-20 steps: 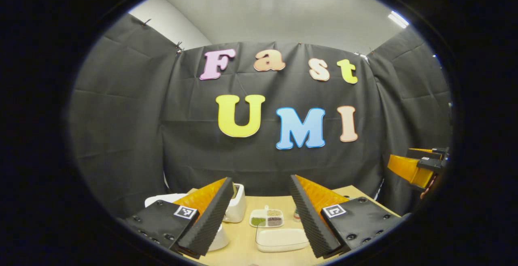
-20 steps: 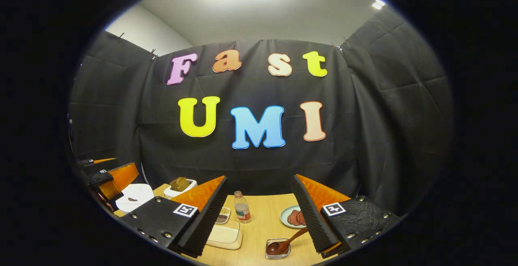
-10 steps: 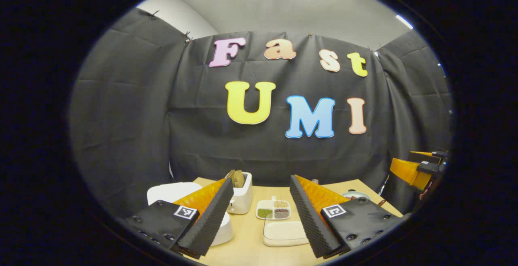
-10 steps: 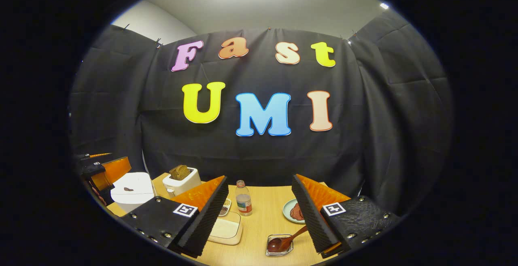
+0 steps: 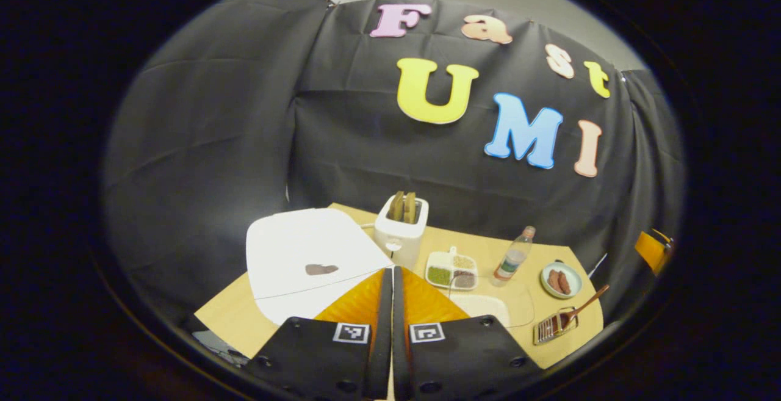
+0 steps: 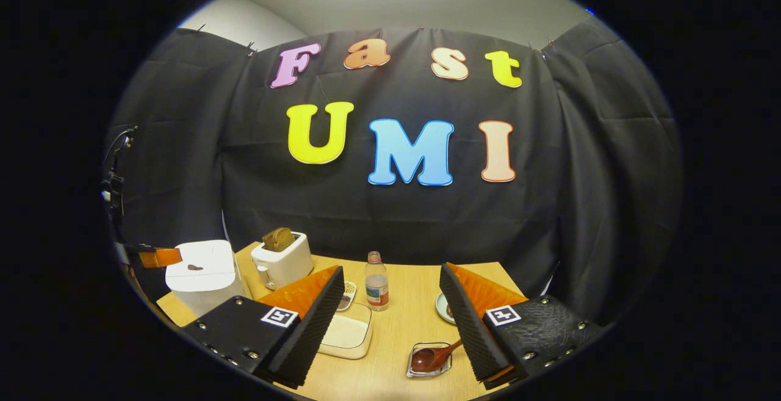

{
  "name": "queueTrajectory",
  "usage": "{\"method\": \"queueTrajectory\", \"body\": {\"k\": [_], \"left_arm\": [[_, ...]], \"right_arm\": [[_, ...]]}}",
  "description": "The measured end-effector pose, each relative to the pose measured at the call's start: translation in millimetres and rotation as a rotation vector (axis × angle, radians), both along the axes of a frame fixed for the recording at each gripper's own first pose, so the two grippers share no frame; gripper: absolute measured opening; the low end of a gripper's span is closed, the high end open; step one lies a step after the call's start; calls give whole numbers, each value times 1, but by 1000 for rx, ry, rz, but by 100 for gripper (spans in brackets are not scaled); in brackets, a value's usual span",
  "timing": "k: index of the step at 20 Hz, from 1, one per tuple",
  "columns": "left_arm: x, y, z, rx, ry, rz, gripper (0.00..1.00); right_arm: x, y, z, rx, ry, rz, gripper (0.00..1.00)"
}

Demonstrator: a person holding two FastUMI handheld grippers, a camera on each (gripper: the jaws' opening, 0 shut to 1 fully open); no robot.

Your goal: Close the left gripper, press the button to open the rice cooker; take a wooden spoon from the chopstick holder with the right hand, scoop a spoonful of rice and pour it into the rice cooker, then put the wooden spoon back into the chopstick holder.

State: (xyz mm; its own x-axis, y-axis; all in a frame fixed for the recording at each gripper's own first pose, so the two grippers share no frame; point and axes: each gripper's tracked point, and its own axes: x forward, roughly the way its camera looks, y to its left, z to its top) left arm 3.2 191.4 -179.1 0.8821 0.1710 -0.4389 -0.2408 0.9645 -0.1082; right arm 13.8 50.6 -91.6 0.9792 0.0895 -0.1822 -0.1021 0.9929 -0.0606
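The left gripper (image 5: 392,303) has its jaws pressed together, empty, poised above the white rice cooker (image 5: 308,260), whose lid is down. The right gripper (image 6: 390,309) has its jaws spread wide over the bench (image 6: 403,303). The wooden spoon (image 6: 434,355) lies in what looks like a small clear holder (image 6: 429,367) near the bench's front edge, beside the rice tray (image 6: 348,335).

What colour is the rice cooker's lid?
White, with a small dark mark on top; the rice cooker shows best in the left gripper view.
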Motion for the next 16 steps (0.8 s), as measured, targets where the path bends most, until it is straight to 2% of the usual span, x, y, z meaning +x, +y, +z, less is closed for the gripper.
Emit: {"method": "queueTrajectory", "body": {"k": [3, 8, 11, 12, 16], "left_arm": [[5, 36, -21, -94, 71, 50, 8], [33, 85, -45, -159, 144, 109, 9], [44, 101, -70, -173, 202, 137, 9], [47, 103, -77, -168, 218, 142, 6], [52, 108, -93, -118, 283, 148, 9]], "right_arm": [[-2, -2, -6, -10, 19, -5, 96], [-5, -5, -12, -24, 32, -20, 96], [-6, -11, -14, -26, 40, -41, 96], [-7, -13, -14, -25, 41, -48, 96], [-8, -21, -16, -31, 44, -74, 96]]}}
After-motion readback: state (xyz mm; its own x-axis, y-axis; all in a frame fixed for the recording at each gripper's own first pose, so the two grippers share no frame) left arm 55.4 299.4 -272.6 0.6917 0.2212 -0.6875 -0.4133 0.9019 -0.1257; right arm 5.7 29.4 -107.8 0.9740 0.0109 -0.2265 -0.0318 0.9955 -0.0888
